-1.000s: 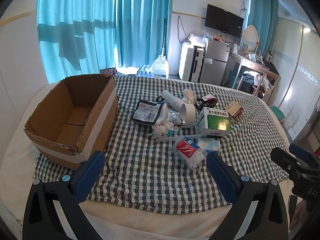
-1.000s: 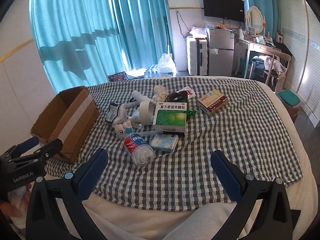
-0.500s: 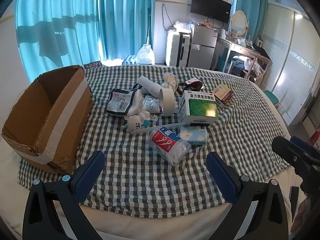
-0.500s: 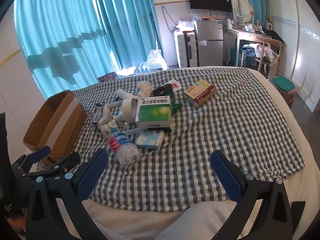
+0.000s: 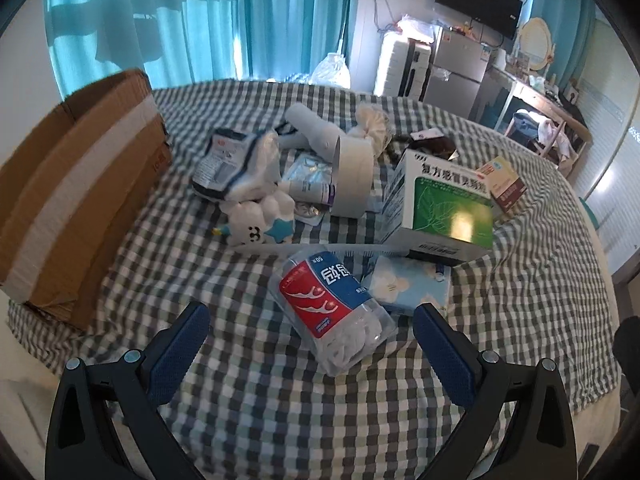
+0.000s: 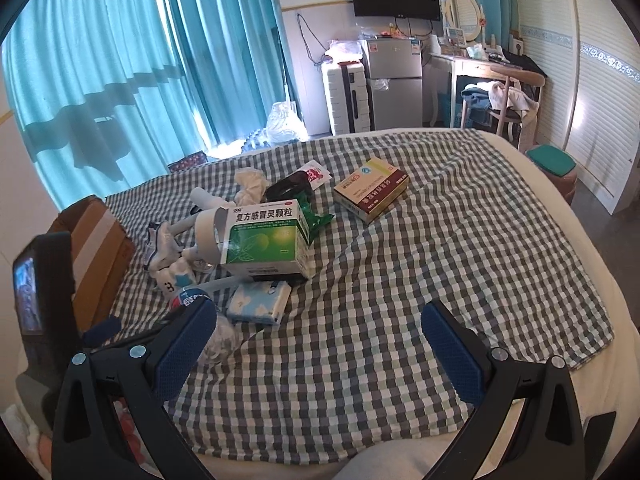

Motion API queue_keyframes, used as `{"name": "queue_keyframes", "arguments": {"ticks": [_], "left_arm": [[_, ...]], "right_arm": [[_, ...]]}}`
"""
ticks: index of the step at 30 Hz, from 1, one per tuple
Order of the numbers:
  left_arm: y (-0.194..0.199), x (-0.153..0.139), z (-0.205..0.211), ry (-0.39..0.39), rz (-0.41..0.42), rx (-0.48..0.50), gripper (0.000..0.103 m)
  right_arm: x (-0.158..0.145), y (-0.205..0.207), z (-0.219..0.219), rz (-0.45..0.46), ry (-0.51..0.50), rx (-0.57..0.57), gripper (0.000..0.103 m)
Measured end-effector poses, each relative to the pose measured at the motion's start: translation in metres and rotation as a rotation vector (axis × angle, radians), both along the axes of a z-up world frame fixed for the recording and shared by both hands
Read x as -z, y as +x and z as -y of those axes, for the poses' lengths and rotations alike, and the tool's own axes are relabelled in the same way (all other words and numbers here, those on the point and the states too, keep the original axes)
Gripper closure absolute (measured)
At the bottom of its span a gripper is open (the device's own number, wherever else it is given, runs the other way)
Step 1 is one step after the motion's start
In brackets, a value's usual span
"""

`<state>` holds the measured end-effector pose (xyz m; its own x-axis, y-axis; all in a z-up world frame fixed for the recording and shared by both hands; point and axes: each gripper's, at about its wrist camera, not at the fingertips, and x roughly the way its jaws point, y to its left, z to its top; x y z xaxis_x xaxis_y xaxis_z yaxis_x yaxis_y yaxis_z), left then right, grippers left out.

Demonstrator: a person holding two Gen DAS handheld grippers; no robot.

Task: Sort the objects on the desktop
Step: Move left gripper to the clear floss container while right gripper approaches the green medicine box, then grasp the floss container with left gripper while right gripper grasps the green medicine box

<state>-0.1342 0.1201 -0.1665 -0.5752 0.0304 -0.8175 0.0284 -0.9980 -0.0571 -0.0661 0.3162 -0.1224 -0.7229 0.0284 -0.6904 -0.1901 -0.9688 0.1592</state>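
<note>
A pile of objects lies on a checked cloth point(image 5: 280, 400). Nearest is a clear pack with a red and blue label point(image 5: 334, 310), lying just ahead of my open, empty left gripper point(image 5: 312, 346). Behind it are a light blue tissue pack point(image 5: 408, 286), a green and white medicine box point(image 5: 440, 208), a white tape roll point(image 5: 352, 176), a white plush toy point(image 5: 260, 220) and a brown and yellow box point(image 5: 504, 184). An open cardboard box point(image 5: 68, 200) stands at the left. My right gripper point(image 6: 320, 344) is open and empty over bare cloth point(image 6: 400, 280), right of the pile.
The cloth covers a bed with white edges at the front and right. The medicine box point(image 6: 264, 240) and brown box point(image 6: 370, 190) also show in the right wrist view. The left gripper's body point(image 6: 44, 280) stands at that view's left edge. A fridge, suitcase and desk stand behind.
My left gripper has moved forward and down toward the clear labelled pack, which now lies close between its fingers. My right gripper has shifted slightly right. Both stay open.
</note>
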Motion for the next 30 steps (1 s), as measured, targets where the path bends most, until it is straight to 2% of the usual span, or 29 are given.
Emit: {"name": "queue_keyframes", "arguments": {"ticks": [4,9,12,14,16,21,27,30], "left_arm": [[-0.018,0.021,-0.006,-0.018,0.031,-0.027,0.000],[-0.039,0.043,-0.004,0.024,0.077,-0.080,0.000],[-0.045,0.054,0.002,-0.003,0.111,-0.113,0.002],[-0.044,0.058,0.012,0.058,0.117,-0.108,0.008],[-0.043,0.057,0.016,0.093,0.122,-0.100,0.023],[-0.039,0.054,0.026,0.147,0.147,-0.072,0.024],[-0.037,0.058,0.039,0.145,0.180,-0.053,0.024],[-0.040,0.070,0.040,0.126,0.212,-0.049,0.023]], "right_arm": [[0.015,-0.017,-0.007,0.022,-0.023,0.009,0.000],[0.034,-0.025,-0.009,0.059,-0.029,0.015,0.000],[0.041,-0.030,-0.013,0.075,-0.050,0.018,0.000],[0.044,-0.036,-0.012,0.074,-0.057,0.013,0.000],[0.046,-0.043,-0.006,0.071,-0.063,-0.009,0.000],[0.049,-0.073,0.028,0.042,-0.027,-0.113,0.000],[0.058,-0.116,0.044,0.078,-0.045,-0.076,0.000],[0.065,-0.137,0.054,0.118,-0.011,-0.046,0.000]]}}
